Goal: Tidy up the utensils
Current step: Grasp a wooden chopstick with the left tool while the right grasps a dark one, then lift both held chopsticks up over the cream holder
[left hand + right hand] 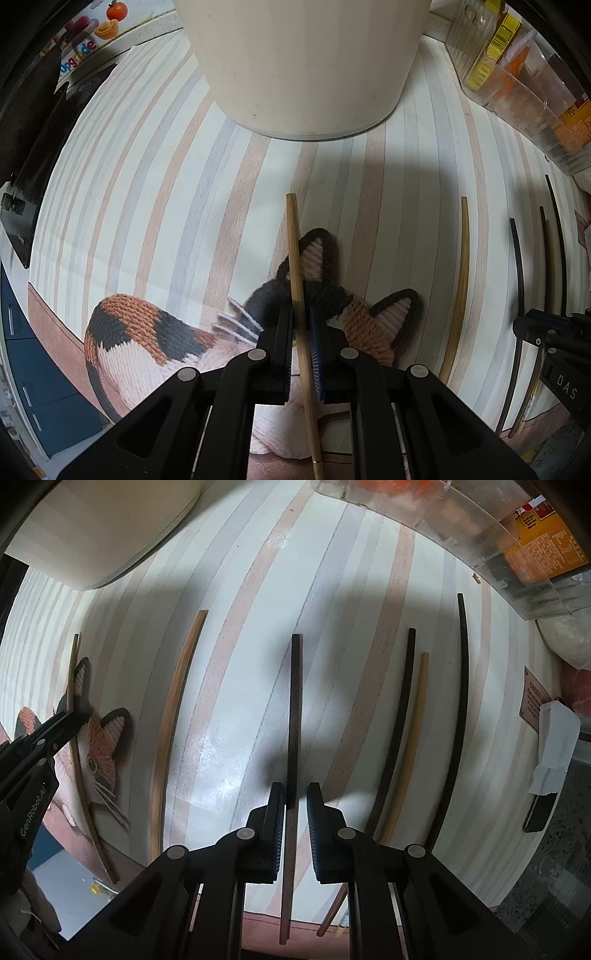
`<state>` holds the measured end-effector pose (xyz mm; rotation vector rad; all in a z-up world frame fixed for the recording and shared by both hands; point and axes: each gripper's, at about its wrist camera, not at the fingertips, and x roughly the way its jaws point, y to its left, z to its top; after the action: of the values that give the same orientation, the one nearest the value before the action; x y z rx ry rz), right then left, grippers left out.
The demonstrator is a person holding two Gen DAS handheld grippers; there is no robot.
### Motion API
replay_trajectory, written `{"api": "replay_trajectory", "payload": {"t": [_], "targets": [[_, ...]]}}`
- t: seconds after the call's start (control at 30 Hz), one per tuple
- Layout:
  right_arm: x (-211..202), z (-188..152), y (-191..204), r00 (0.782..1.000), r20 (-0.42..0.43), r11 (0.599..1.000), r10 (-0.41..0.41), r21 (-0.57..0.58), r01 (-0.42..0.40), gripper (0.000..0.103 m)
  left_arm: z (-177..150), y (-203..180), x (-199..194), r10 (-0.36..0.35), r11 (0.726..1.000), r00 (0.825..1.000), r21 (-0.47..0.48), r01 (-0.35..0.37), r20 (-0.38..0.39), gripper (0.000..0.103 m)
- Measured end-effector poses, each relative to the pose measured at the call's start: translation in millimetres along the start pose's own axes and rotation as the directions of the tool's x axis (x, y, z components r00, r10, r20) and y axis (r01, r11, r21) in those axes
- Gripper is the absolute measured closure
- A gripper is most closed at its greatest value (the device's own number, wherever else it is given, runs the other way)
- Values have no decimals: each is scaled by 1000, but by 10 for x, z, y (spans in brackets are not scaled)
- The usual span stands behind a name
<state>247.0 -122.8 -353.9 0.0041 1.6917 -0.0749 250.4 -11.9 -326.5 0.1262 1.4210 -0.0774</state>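
My left gripper (302, 321) is shut on a light bamboo chopstick (295, 258), over a knitted cat-shaped mat (147, 332). A cream cylindrical holder (306, 66) stands straight ahead. My right gripper (295, 797) straddles a dark brown chopstick (295, 701) lying on the striped mat (236, 664); its jaws stand slightly apart with a small gap on the right side. More chopsticks lie on the mat: a brown one (177, 709), a black one (397, 720), a tan one (410, 738) and a long black one (456, 720). The left gripper (70, 716) shows at the left edge.
A clear plastic organizer (517, 81) with packets stands at the right rear. A black phone (537, 812) and white paper (554, 738) lie at the right. The table's front edge runs just below the chopstick ends. The right gripper (546, 332) shows at the right in the left view.
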Motion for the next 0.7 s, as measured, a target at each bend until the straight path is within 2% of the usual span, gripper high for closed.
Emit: {"api": "replay_trajectory", "payload": {"t": [0.23,0.37,0.47,0.53,0.7], "targets": [[14,20,46,1000,-1,1000,3,8,-3,88,-12,9,-3,1,1000,1000,5,-1,1,94],[-44,-7,-132,1000,-5,1000,6,8,-6,88,-1,-3,-18,-4,1000,1000,21,4,-3,98],[-72,-25,-252,1000,8,1000,11,12,-11,94,18,-2,-20,-8,1000,1000,27,8,5,99],[-104,-71,-293,999,48,1000,14,21,-15,97,3,16,-28,-11,1000,1000,21,11,9,99],[-153,-285,-332,987,120,991,109,66,-117,98,-123,99,-255,-45,999,997,-3,45,66,99]]}}
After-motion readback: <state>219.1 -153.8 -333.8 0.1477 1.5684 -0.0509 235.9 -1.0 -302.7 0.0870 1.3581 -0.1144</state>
